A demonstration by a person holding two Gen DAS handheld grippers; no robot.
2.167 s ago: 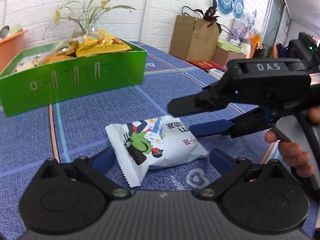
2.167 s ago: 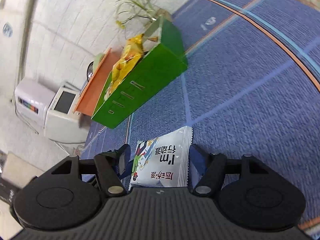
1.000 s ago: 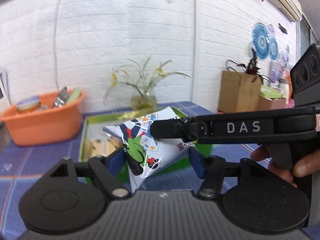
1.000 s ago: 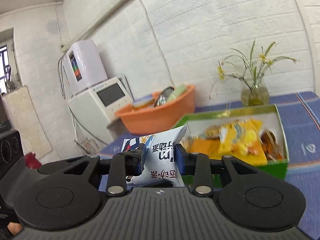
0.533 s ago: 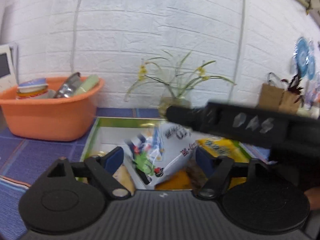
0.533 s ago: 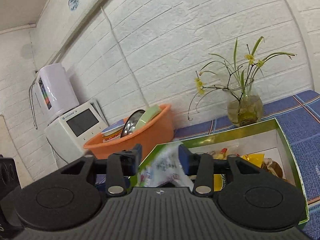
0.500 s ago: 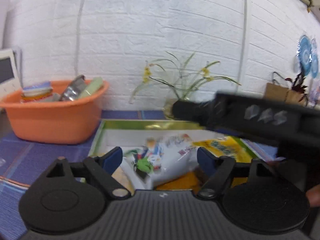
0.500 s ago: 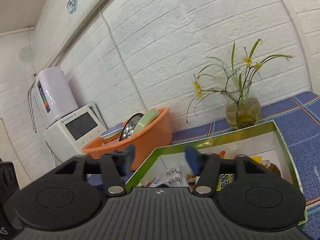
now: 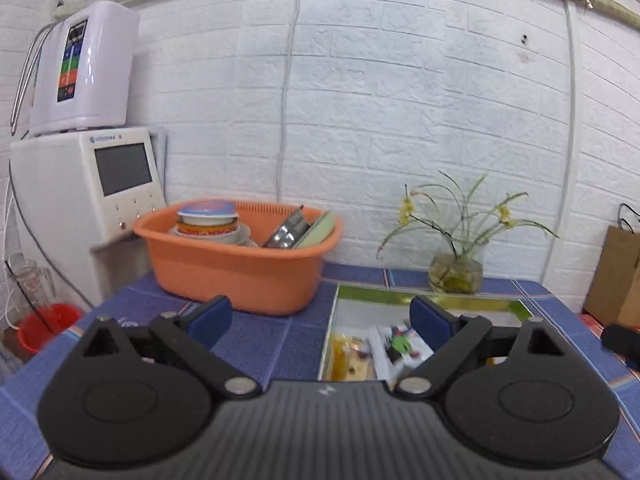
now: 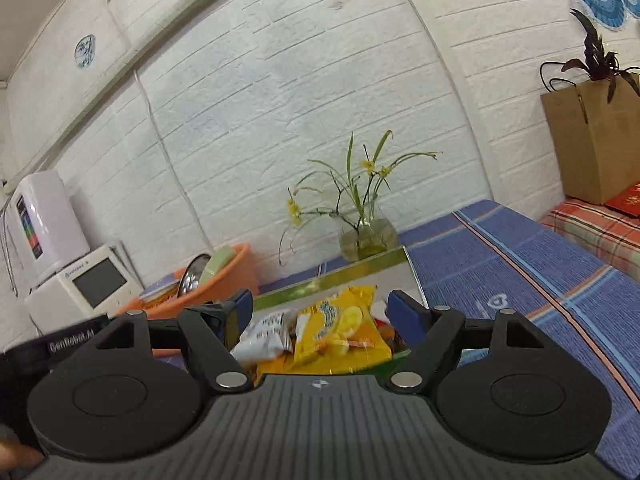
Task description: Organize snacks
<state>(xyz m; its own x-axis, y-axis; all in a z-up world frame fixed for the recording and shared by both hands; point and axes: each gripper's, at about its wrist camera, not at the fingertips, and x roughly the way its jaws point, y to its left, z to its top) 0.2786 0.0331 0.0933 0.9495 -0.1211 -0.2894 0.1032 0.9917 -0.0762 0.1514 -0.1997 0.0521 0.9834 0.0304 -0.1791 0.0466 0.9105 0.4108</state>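
Note:
The white snack packet (image 9: 396, 346) with a green cartoon lies loose inside the green box (image 9: 432, 294), among yellow packets. My left gripper (image 9: 320, 318) hangs above the box's left rim. Its jaws are opening and hold nothing. My right gripper (image 10: 322, 312) stands wide open and empty just in front of the green box (image 10: 360, 270). Beyond its fingers lie a yellow snack packet (image 10: 340, 332) and a white packet (image 10: 264, 334). The left gripper's body (image 10: 68, 340) shows at the left edge of the right wrist view.
An orange basin (image 9: 240, 256) with dishes stands left of the box, and a glass vase of flowers (image 9: 456, 276) stands behind it. White appliances (image 9: 84, 184) are at the far left, with a red bucket (image 9: 44, 324) below. A brown paper bag (image 10: 596, 136) stands at the right on the blue tablecloth (image 10: 500, 264).
Both grippers held the white packet over the box, then opened and let it drop in. The left wrist view has swung left towards the basin; the right has swung right.

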